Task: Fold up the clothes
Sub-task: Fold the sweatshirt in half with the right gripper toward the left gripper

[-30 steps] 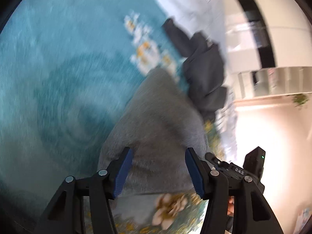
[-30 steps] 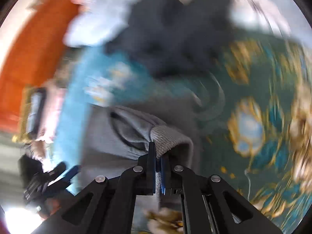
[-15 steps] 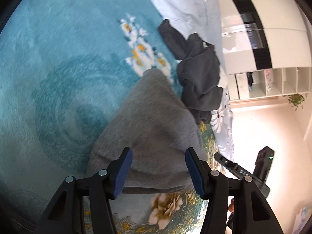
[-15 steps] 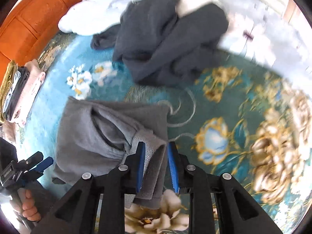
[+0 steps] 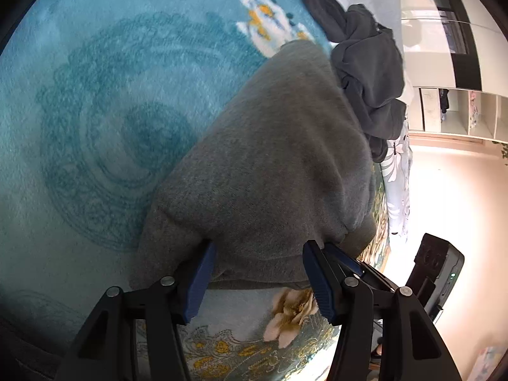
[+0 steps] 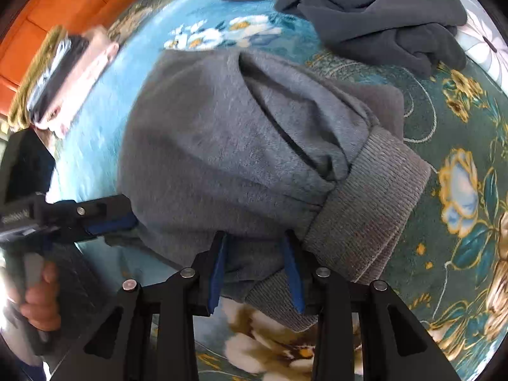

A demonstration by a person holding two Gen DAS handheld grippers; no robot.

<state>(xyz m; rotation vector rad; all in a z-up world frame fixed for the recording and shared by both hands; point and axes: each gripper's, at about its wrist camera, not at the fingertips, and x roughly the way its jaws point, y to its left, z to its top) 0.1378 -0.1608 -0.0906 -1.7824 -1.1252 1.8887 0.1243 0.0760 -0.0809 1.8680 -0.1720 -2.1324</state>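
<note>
— Where is the grey sweatshirt (image 5: 270, 165) sitting right now?

— It lies folded on the teal floral blanket (image 5: 95, 95), filling the middle of both views. In your right wrist view the grey sweatshirt (image 6: 238, 146) shows its ribbed cuff (image 6: 371, 222) at lower right, turned up over the folded body.

— And your left tongs (image 5: 257, 277)?

— Spread wide at the bottom of the frame, released. The near hem of the sweatshirt lies between the two blue pads; the left pad touches the cloth, but nothing is pinched.

— The right tongs (image 6: 255, 273)?

— Also parted, at bottom centre. A fold of the sweatshirt's edge sits between the blue pads, with the pads close on either side of it; you are not squeezing it.

— What else is on the bed?

— A dark grey garment (image 6: 374, 16) is crumpled at the upper right of the right view, just beyond the sweatshirt and apart from it. A small stack of folded clothes (image 6: 60, 76) lies at the upper left, blurred, beside the orange headboard (image 6: 57, 9). Your left tongs (image 6: 108, 219) enter that view from the left edge, touching the sweatshirt's side.
</note>
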